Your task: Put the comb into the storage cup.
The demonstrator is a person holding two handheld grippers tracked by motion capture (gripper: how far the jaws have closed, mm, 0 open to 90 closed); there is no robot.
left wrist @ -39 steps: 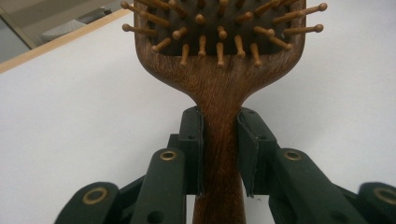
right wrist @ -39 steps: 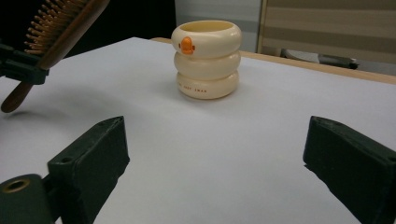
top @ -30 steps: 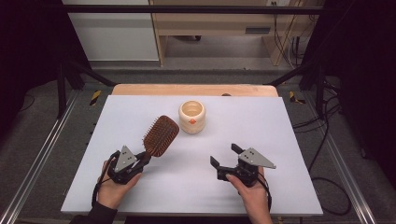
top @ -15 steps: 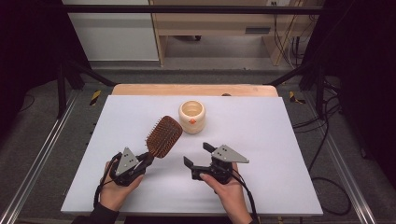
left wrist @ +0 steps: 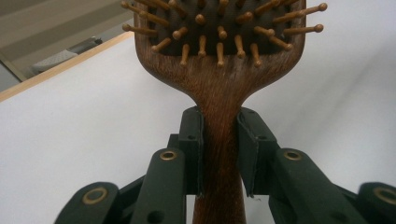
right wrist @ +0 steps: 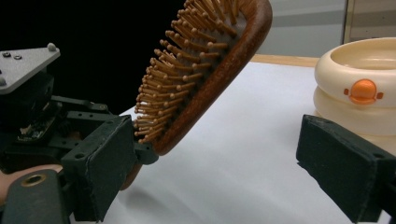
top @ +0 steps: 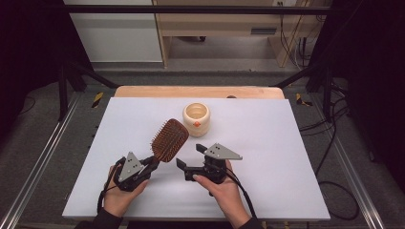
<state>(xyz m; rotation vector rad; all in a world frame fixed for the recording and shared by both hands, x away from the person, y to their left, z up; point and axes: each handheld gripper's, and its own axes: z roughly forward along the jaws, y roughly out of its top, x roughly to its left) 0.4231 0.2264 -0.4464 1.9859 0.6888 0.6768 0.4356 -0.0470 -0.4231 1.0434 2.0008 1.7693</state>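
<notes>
Right gripper (top: 189,156) now nearer the hairbrush (top: 169,140), jaws wide apart and empty; left gripper (top: 152,161) jaws clamped on its handle.

Hairbrush (left wrist: 219,88) handle between gripper (left wrist: 219,154) jaws

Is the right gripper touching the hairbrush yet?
Apart. In the right gripper view the right gripper has its jaws spread wide, with bare table between them and the hairbrush, which the left gripper clamps by the handle.
</notes>
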